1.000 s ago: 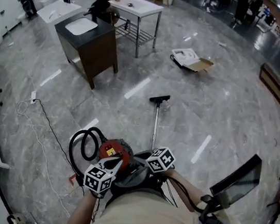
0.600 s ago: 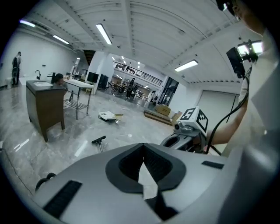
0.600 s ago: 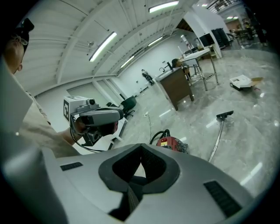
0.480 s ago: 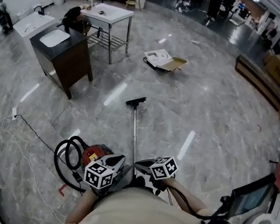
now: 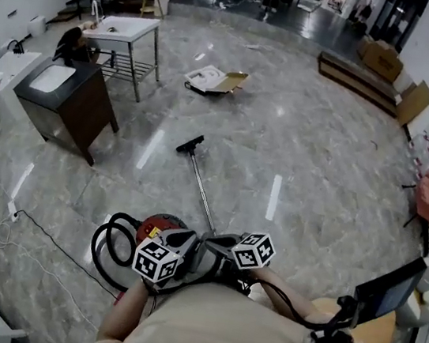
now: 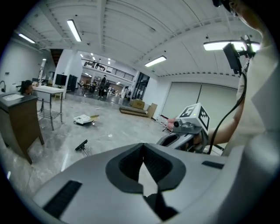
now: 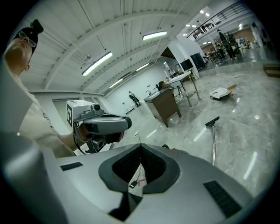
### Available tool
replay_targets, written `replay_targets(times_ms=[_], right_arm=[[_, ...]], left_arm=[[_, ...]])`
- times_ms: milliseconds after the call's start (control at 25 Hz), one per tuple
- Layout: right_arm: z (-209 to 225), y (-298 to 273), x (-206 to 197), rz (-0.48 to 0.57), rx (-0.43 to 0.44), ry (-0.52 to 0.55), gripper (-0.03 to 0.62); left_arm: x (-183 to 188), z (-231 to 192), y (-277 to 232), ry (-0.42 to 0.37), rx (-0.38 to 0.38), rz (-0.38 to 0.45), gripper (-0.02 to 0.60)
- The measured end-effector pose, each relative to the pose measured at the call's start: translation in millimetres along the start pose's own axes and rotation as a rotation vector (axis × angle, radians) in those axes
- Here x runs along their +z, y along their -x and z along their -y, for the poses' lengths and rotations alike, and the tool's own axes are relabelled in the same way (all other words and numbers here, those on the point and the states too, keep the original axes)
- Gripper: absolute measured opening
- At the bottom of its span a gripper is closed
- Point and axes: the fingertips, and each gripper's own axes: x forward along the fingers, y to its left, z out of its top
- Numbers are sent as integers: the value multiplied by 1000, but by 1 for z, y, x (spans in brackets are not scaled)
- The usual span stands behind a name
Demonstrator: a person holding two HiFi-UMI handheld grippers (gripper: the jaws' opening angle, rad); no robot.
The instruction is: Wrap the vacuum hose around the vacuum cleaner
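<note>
Jaws of left gripper [image 6: 143,146] and right gripper [image 7: 141,148] are shut and empty, with black hose [image 5: 98,241] looped beside red vacuum cleaner [image 5: 160,225] below them, so gripping hose means opening first.

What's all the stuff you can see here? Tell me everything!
vacuum cleaner: one, red, floor by the person
hose: one, black, looped left of the vacuum cleaner
wand: one, silver with black nozzle, lying on floor ahead
cabinet: one, dark, white sink on top, left
table: one, white, beyond the cabinet
box: one, open cardboard, floor farther out
left gripper: one, grey, shut, empty
right gripper: one, grey, shut, empty
</note>
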Motion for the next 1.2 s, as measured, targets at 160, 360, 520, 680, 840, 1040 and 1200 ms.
replay_targets(times_ms=[160,360,520,680,840,1040,1200], right_arm=[[-19,28,25,114,-67,37,3],[-37,79,50,193,-127,108,3],[-43,108,53,279,-126,99,4],[-54,133,19,319,-115,42,3],[-60,148,-6,349,-91,1,3],[-71,142,-28,370,-9,-60,3],[-79,134,-50,360,53,-102,4]], left_arm=[[36,18,6,-263,-107,1,5],[56,47,13,-430,-191,-14,5],[57,59,3,-328,-114,44,6],[54,105,-10,-162,-97,94,6],[44,143,-20,-239,-121,31,6],[28,149,-5,-187,-65,-22,6],[5,162,2,-198,-35,-82,6]])
